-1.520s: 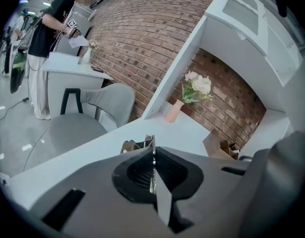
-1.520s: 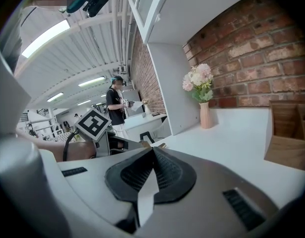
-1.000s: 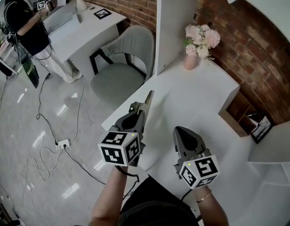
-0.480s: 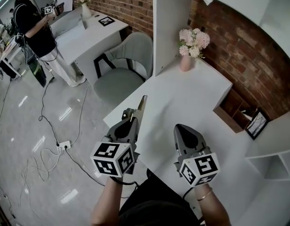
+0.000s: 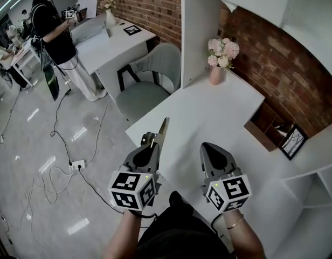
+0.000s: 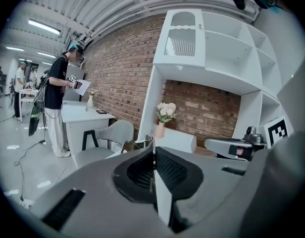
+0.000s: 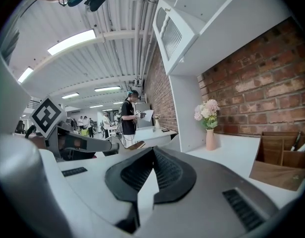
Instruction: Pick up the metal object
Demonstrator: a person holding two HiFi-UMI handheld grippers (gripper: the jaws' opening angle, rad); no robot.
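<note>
Looking down from the head camera, I see both grippers held side by side in front of the person's body, over the near corner of a white desk (image 5: 225, 109). The left gripper (image 5: 151, 147) has its fingers (image 6: 136, 171) closed tight on the metal object (image 5: 163, 130), a thin flat strip gripped edge-on. The strip juts straight ahead past the fingertips, roughly along the desk's left edge. In the left gripper view it shows only as a narrow bright line running up between the two ribbed black fingers.

The right gripper (image 5: 211, 151) sits just to the right of the left fingers, apart from them. Its own fingers meet at the tips and hold nothing.

Well ahead of the right fingers, near the desk's far side, stands a pink vase (image 5: 215, 75) of pale pink flowers, beside a tall white panel. Off to the right of the right fingers, a wooden box (image 5: 265, 127) rests against the brick wall (image 5: 274, 72).

Ahead and to the left of the left fingers, a grey chair (image 5: 147, 85) stands on the glossy floor. Beyond it, a person (image 5: 54, 28) in a black top stands at a second white desk.
</note>
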